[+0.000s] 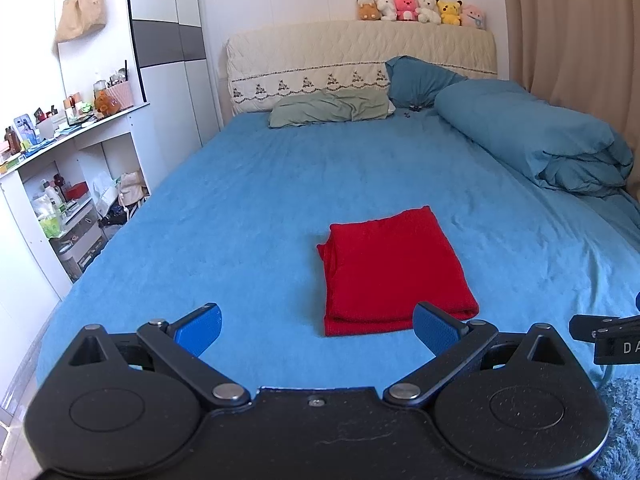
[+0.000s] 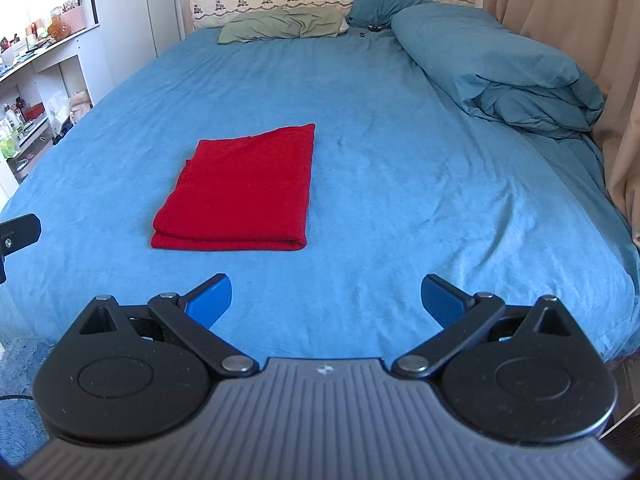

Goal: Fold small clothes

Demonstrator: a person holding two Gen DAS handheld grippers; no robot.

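Observation:
A red garment (image 1: 390, 270) lies folded into a flat rectangle on the blue bed sheet (image 1: 240, 208), its doubled edge toward me. It also shows in the right wrist view (image 2: 244, 190). My left gripper (image 1: 318, 330) is open and empty, held just short of the garment's near edge, slightly left of it. My right gripper (image 2: 326, 298) is open and empty, above the bed's near part, to the right of the garment and apart from it.
A rolled blue duvet (image 1: 532, 136) lies along the bed's right side, with pillows (image 1: 332, 108) at the headboard. White shelves (image 1: 68, 184) full of small items stand left of the bed. A beige curtain (image 2: 560, 20) hangs on the right. A blue rug (image 2: 16, 380) lies at the foot.

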